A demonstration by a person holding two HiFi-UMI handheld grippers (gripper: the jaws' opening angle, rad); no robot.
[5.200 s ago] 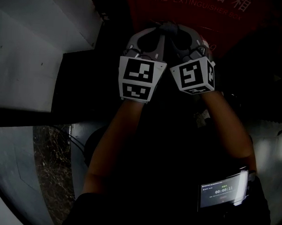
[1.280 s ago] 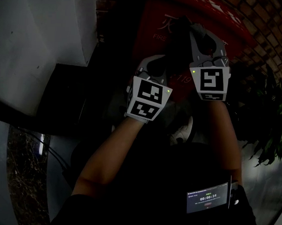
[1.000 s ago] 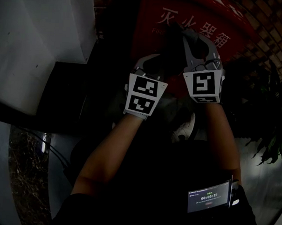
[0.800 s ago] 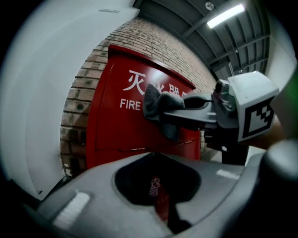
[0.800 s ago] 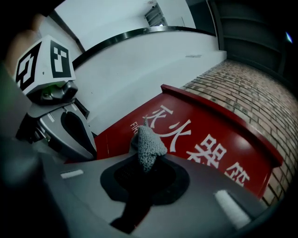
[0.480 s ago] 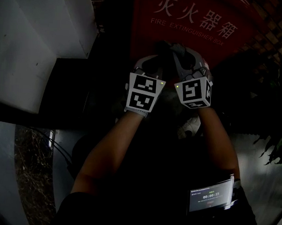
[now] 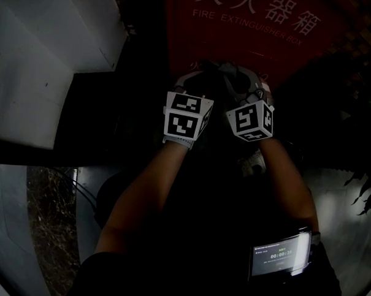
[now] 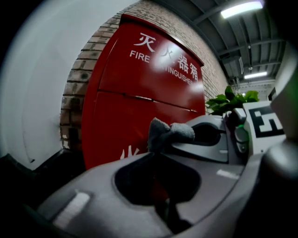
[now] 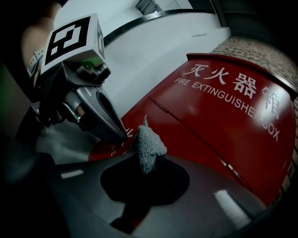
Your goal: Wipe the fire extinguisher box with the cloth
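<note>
The room is dim, with a strip light [image 8: 240, 8] overhead, a white wall [image 7: 48, 58] on my left, a grey floor [image 7: 349, 200] below and a leafy plant [image 8: 228, 100] to the right. Against the brick wall [image 8: 77, 79] stands the red fire extinguisher box [image 8: 139, 93], white lettering across its front and its inside hidden from me. My left gripper [image 8: 153, 151] and right gripper [image 9: 142, 160] meet tip to tip just before that front, both closed on the bunched grey cloth [image 9: 148, 148].
</note>
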